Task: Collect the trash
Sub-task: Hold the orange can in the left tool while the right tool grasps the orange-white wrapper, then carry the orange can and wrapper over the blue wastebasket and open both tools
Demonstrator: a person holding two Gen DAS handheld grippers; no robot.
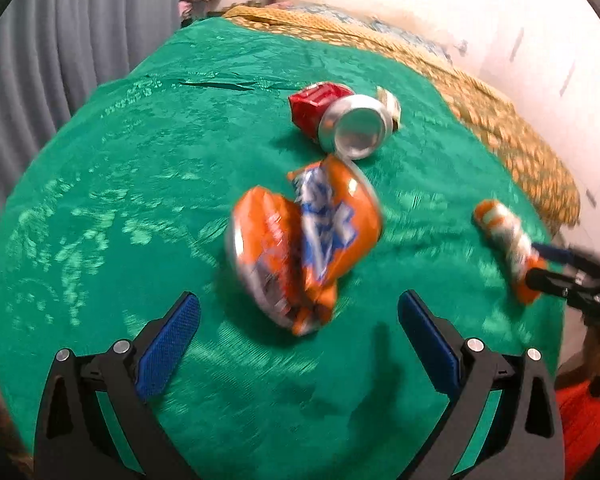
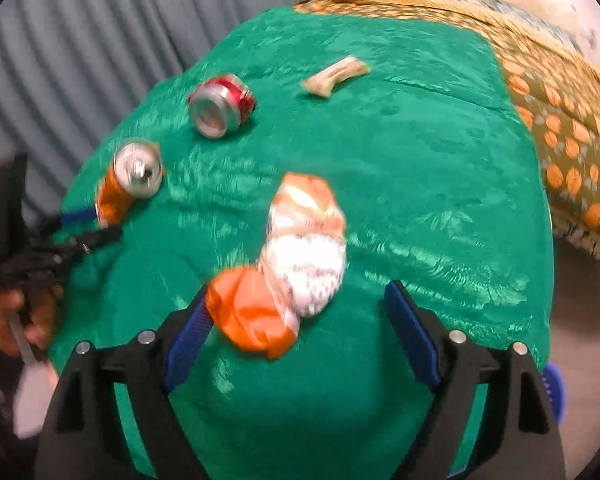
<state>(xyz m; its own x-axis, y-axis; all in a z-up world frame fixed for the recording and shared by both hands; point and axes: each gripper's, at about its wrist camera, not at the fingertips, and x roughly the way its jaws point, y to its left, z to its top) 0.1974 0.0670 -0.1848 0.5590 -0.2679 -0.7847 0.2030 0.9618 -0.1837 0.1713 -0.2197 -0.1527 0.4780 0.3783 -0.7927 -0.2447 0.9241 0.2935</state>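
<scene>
A crushed orange soda can (image 1: 300, 248) lies on the green cloth (image 1: 140, 200), just ahead of my open left gripper (image 1: 298, 320); it also shows in the right wrist view (image 2: 128, 180). A red can (image 1: 340, 120) lies on its side behind it, also in the right wrist view (image 2: 220, 106). A crumpled orange and white wrapper (image 2: 292, 268) lies between the fingers of my open right gripper (image 2: 300, 312), touching the left pad (image 2: 188, 340); in the left wrist view the wrapper (image 1: 508, 248) is at the right. A beige paper scrap (image 2: 336, 74) lies farther back.
An orange patterned blanket (image 2: 572, 120) borders the cloth at the right. Grey curtains (image 1: 40, 80) hang at the left. The cloth's front edge (image 2: 540, 340) drops off at the right. A blue object (image 2: 554, 392) sits below that edge.
</scene>
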